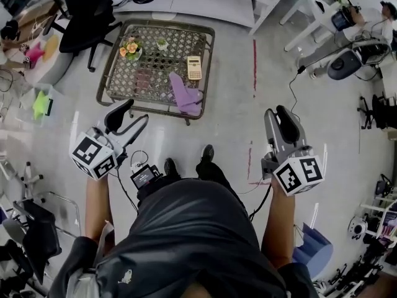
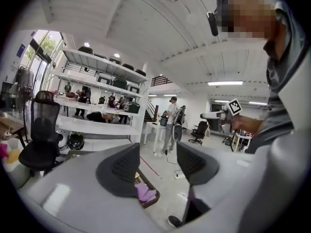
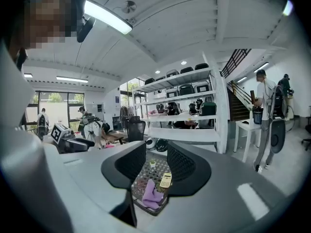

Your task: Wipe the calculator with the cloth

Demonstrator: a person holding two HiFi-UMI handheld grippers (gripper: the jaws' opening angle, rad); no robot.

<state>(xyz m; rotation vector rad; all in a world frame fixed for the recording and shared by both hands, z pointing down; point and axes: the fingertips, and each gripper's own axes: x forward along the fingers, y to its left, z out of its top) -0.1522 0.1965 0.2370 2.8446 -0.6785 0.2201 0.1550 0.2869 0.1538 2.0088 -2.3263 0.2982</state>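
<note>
The calculator (image 1: 194,67) lies flat on the low table (image 1: 107,73), in its right part, and the purple cloth (image 1: 185,94) lies crumpled just beside it, at the table edge that is nearer to the person. A small bunch of flowers (image 1: 129,47) and a little pot (image 1: 162,44) stand at the far side of the same table. The person stands on the floor well apart from the table. The left gripper (image 1: 138,109) has its jaws apart with nothing between them, and the right gripper (image 1: 277,112) is the same, also empty. Both grippers are in the air and point towards the table.
</note>
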